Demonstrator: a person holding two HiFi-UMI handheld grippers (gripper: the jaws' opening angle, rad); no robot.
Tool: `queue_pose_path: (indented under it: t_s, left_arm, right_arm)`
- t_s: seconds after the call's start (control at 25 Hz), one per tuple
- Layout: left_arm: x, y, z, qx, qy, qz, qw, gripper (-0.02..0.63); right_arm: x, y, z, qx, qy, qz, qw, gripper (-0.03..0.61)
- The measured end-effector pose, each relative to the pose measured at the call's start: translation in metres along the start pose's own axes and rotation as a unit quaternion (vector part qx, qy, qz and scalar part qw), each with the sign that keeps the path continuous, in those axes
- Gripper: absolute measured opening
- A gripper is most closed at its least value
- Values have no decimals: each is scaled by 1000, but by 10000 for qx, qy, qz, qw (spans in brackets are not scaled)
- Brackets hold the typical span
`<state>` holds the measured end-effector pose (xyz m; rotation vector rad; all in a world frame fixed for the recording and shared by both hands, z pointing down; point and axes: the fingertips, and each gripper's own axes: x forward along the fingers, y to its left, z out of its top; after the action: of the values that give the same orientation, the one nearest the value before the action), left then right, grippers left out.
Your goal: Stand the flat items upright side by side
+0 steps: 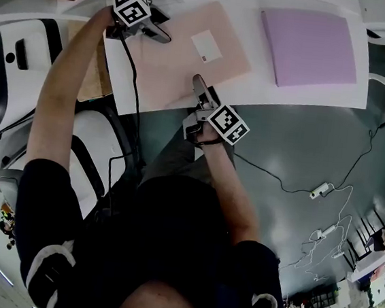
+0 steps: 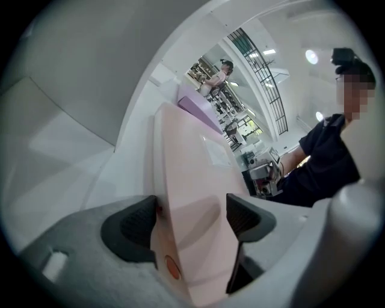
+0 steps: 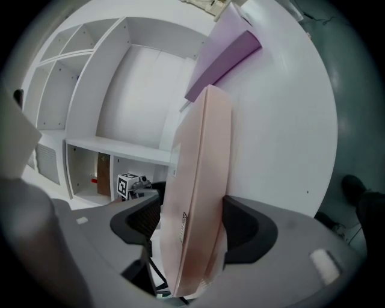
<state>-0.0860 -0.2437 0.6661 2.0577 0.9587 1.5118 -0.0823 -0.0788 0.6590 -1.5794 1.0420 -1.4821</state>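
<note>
Right now I have both tools on the same flat thing, the pink box (image 1: 189, 54), which lies on the white table (image 1: 308, 94) with its white label (image 1: 206, 45) facing up. My left gripper (image 1: 157, 35) holds it at the far left corner and my right gripper (image 1: 198, 85) at the near edge. I judge that two holds on opposite sides are there so the wide panel can be tipped up onto an edge without twisting.

The purple item (image 1: 310, 46) lies flat on the same table, well apart to the right and untouched. Nothing stands upright yet, so I judge the task to be at its first lift.

From above, the jaws are mostly hidden under the marker cubes. The left gripper view settles it for that side. The box (image 2: 192, 180) fills the gap of the left gripper (image 2: 192, 219), one pad on its side edge and the other against its top face, so it is clamped. The right gripper view shows the box (image 3: 201, 180) edge-on between the pads of the right gripper (image 3: 189, 225). Both pads appear pressed to its faces, though the left-hand one is hard to read.

That view also shows a white shelf unit (image 3: 120, 90) behind the table, which the head view misses. I judge it a likely place to stand the items. The purple item (image 3: 219, 60) shows beyond the box there, as it does in the left gripper view (image 2: 195, 105).
</note>
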Motion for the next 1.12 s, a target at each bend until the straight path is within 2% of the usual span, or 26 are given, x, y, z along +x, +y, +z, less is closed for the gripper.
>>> queue_pose_path:
  t_s: [0.12,0.32,0.48,0.64,0.72,0.84,0.96,1.12]
  left_arm:
    - [0,1,1,12,-57,40,10000,373]
    - [-1,4,0,115,20,196,9997,357]
    - [-1,5,0,118,-108,174,9997,351]
    - [-1,5,0,133,-79,168,9997,345]
    - [-2,6,-1,150,-21,166,9997,341]
    - [-2,6,-1,157,-27,170,9997,341]
    - [-3,6,0,154,-98,193,9996,339]
    - [-3,7,0,166,-133,226,9995,334]
  right_arm:
    - [1,-2,5,-123,-24,-5,9999,307]
    - [1,-1,1,-235,426,234,9985,272]
    - [1,3,-2,-177,573,432,9973,311]
    - [-1,4,0,-53,571,541,9969,316]
    - [0,0,1,-69,534,421,9977,273]
    - [1,-8,4,188,419,215,9987,204]
    - [2,-9,6,224,351,122,9991,198]
    - [1,-10,10,258,240,237,9991,181]
